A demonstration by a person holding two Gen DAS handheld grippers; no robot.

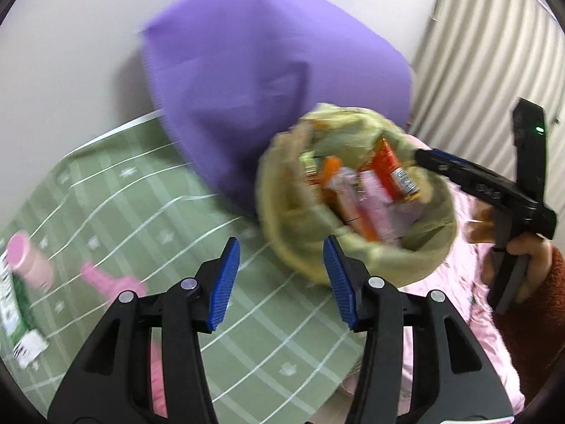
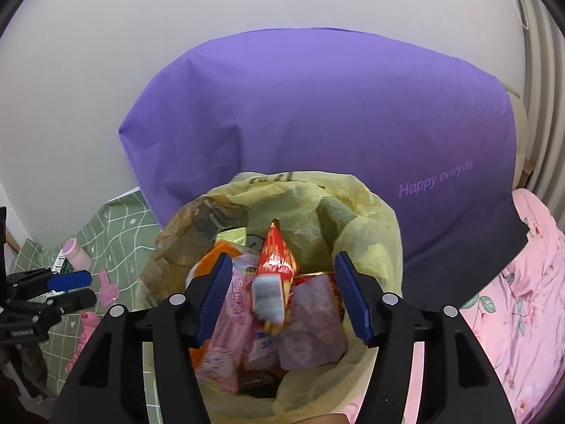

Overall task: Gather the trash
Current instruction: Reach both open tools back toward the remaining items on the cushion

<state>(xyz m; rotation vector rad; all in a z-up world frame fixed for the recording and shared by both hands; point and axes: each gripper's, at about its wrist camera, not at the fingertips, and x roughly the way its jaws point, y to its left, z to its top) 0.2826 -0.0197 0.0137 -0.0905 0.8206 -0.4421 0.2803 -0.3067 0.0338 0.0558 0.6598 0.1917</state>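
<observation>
A bin lined with a yellow plastic bag holds several wrappers. A red and orange wrapper lies on top of pink packets. My right gripper is open and empty right above the bin's mouth. My left gripper is open and empty over the green tablecloth, just left of the bin. A pink bottle, a green tube and a pink piece lie on the cloth at the left.
A large purple bag printed "Happy every day" stands behind the bin against a white wall. Pink flowered fabric lies on the right. The left gripper shows at the left edge of the right wrist view.
</observation>
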